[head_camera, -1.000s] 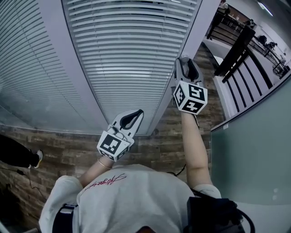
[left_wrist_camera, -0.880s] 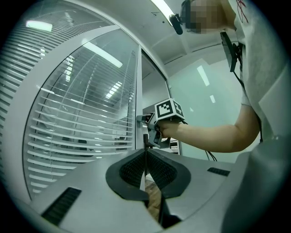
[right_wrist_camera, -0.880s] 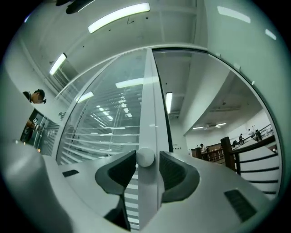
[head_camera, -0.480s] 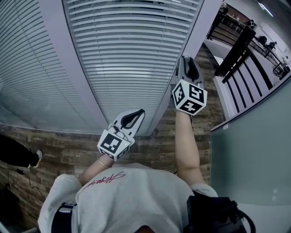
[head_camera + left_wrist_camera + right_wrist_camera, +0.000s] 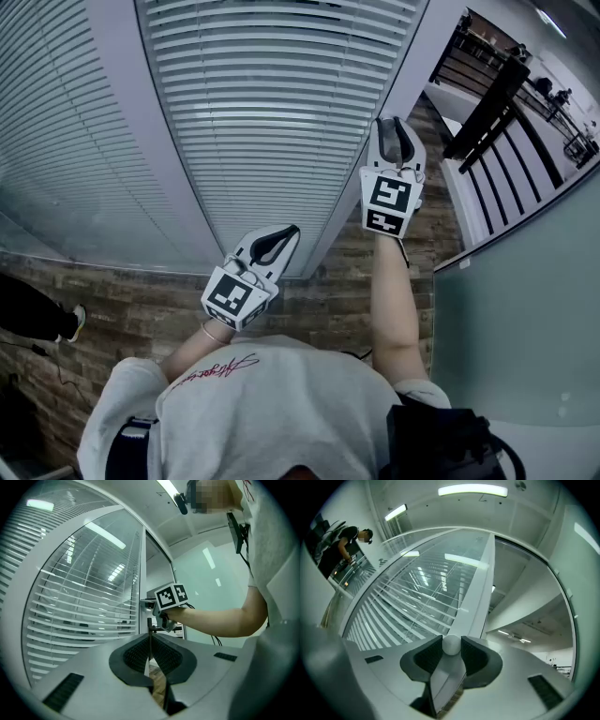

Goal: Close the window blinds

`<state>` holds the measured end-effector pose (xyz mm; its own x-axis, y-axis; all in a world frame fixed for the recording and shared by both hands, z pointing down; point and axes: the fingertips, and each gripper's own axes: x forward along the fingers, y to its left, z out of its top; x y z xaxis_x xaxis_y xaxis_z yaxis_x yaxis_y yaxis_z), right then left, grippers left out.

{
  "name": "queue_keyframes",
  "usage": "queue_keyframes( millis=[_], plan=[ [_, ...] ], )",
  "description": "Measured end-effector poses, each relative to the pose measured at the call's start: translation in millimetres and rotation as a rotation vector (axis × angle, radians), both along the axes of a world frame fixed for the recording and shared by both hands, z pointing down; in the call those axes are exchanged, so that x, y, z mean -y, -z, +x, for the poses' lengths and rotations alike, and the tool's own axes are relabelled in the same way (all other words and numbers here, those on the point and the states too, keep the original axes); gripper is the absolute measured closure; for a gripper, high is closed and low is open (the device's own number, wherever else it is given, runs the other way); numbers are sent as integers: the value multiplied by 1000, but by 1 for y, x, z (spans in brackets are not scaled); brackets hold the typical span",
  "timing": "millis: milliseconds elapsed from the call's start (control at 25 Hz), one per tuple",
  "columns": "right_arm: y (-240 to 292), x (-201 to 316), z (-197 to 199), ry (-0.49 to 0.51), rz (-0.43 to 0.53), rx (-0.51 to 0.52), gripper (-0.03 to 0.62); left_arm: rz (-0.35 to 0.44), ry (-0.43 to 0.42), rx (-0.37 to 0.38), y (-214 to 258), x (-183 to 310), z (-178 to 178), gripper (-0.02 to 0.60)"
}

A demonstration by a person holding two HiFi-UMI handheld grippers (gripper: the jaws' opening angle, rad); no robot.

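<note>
White slatted window blinds (image 5: 272,112) hang behind glass in front of me, their slats partly open; they also show as blinds (image 5: 79,616) and blinds (image 5: 403,602). My right gripper (image 5: 394,131) is raised against the grey frame post (image 5: 403,84). Its jaws have just been closing, and a small white round knob (image 5: 451,645) sits between the pads, touched on both sides. In the head view the knob is hidden by the fingers. My left gripper (image 5: 281,234) hangs lower, near the bottom of the blinds, shut on nothing. The right gripper (image 5: 159,619) also shows in the left gripper view.
A second blind panel (image 5: 47,141) lies to the left behind another frame post (image 5: 141,141). Brick-patterned floor (image 5: 141,300) runs below. A dark railing (image 5: 497,112) and a pale green wall (image 5: 525,309) stand at the right. Another person (image 5: 347,545) stands far off.
The right gripper has rolled about its own axis, so its marker cube faces differently, and its jaws have narrowed round the knob. The left gripper has not moved.
</note>
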<state>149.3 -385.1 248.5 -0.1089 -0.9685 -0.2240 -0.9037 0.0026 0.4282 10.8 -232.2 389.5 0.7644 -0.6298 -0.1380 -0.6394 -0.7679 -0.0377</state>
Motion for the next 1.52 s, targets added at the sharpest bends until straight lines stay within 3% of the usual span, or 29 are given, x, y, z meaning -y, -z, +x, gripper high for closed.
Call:
queue_keyframes(
  millis=[320,840,1200,1520],
  plan=[
    [-3,-2,-3,-24,-2,-276,462,-2,-7,-8,-4,-1,8,561],
    [-5,-3,-7,-37,-5,-577,462,0,-15,-8,1,-3,13,561],
    [-8,2,-8,-71,-18,-932,462,0,-29,-5,5,-5,18,561],
    [-14,3,-8,-93,-34,-1099,462,5,-42,1,3,-11,22,561]
  ],
)
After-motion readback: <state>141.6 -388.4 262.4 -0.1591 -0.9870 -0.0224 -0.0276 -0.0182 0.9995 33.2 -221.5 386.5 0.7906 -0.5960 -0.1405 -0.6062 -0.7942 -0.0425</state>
